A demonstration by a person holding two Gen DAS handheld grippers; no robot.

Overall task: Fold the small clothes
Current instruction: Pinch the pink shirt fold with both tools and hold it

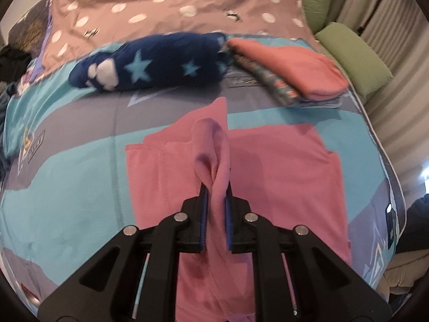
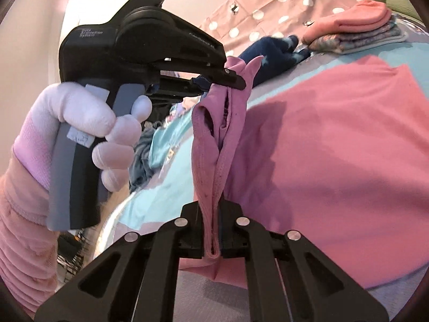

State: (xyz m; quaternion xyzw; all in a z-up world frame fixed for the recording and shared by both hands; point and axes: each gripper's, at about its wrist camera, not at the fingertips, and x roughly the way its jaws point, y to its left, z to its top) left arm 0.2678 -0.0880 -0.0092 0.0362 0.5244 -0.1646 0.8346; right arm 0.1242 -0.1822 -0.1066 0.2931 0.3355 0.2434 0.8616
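Fabric of a pink garment lies spread across the bed, whose cover is turquoise and grey. At the far left of the right wrist view, a white-gloved left hand wraps the grey handle of the left gripper, which pinches a raised fold of the pink cloth near its upper edge. From its own camera the left gripper is clamped on that bunched fold, the cloth rising between the blue-padded fingers and trailing down toward the lens.

Beyond it, in the middle of the bed, sits a rolled navy fleece with pale stars and a white paw print. Just right of it rests a stack of folded clothes, a salmon piece on top of patterned ones. Behind both stretches a dusty-pink blanket with white dots, and at the right edge lie green pillows beside a curtain.

The right gripper is also closed on the pink garment, holding a doubled, stitched edge upright between its fingers, close to the left gripper's hold on the same raised fold.
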